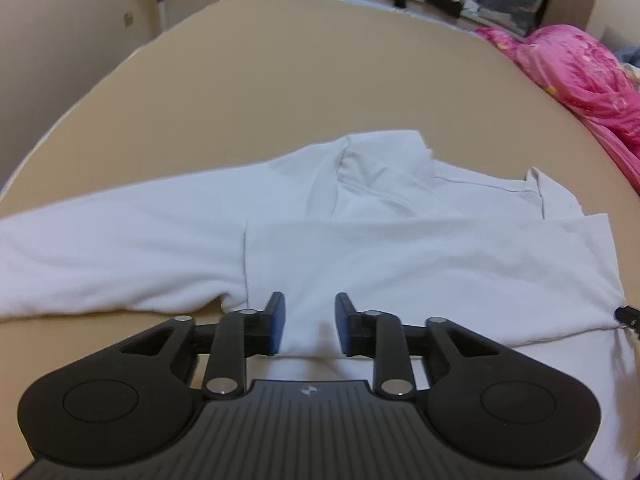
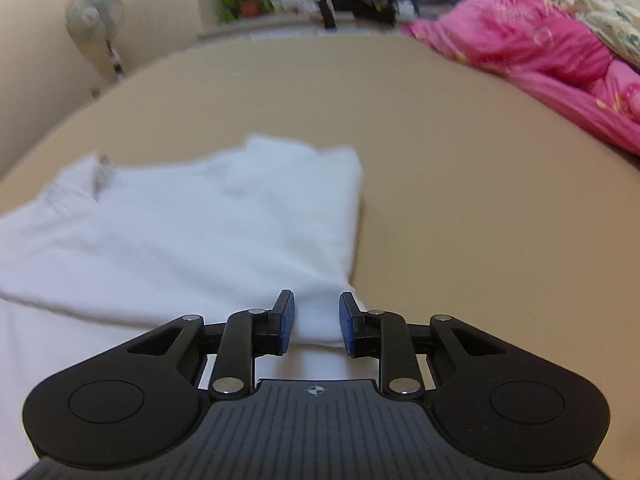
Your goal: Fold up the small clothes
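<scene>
A white long-sleeved garment (image 1: 400, 264) lies spread on the beige tabletop (image 1: 280, 80), partly folded: one layer is turned over the body, and one sleeve stretches out flat to the left in the left wrist view. The collar part sits at the far side, away from both tools.

The left tool (image 1: 310, 322) is at the near edge of the garment. Its two fingers stand apart, and a raised fold of white cloth lies between them. I cannot tell if the pads press the cloth or only stand beside it.

The right tool (image 2: 316, 322) is at the near right corner of the garment (image 2: 180, 232). Its fingers also stand apart with a bunch of white cloth between them, and here too the contact is not clear. This view is a little blurred.

A pink blanket (image 2: 540, 52) lies at the far right, well apart from the garment. A standing fan (image 2: 94, 12) is seen beyond the tabletop at the left.
</scene>
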Tool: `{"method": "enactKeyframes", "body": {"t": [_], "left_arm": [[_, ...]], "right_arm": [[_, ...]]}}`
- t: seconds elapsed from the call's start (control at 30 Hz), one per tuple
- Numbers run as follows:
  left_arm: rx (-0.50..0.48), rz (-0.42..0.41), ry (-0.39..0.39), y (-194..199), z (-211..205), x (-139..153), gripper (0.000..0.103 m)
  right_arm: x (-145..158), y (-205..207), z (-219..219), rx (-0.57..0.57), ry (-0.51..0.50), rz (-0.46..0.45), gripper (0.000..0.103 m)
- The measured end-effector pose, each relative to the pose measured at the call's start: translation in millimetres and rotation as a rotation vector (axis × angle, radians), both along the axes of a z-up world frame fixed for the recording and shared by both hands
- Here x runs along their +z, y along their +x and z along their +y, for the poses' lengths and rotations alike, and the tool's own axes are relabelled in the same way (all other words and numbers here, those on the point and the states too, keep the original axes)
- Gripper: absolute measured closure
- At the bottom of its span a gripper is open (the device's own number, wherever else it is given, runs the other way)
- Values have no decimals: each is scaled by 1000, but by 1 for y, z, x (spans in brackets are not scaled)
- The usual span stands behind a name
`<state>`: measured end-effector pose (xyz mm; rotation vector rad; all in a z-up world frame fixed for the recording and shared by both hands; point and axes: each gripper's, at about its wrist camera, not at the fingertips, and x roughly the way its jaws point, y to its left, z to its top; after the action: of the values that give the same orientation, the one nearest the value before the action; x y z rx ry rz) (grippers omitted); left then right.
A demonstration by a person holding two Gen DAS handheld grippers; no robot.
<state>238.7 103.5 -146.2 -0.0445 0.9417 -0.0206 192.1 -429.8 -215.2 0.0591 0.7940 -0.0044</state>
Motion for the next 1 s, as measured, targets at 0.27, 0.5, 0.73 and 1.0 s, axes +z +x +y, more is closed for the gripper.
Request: {"method": "enactKeyframes", "body": {"t": [0.27, 0.5, 0.73, 1.0], "left_arm": [[-9, -14, 104, -20, 0, 15, 63], [-9, -243, 115, -95, 14, 62, 49], [31, -299, 192, -123, 25, 52, 43], [127, -270, 194, -126, 64, 52, 45]], "right_arm": [[49, -37, 10, 46, 14, -72, 77], [152, -116, 50, 146, 63, -341, 76], [268, -181, 92, 169, 136, -654, 72], [257, -173, 69, 88, 99, -610, 58]]}}
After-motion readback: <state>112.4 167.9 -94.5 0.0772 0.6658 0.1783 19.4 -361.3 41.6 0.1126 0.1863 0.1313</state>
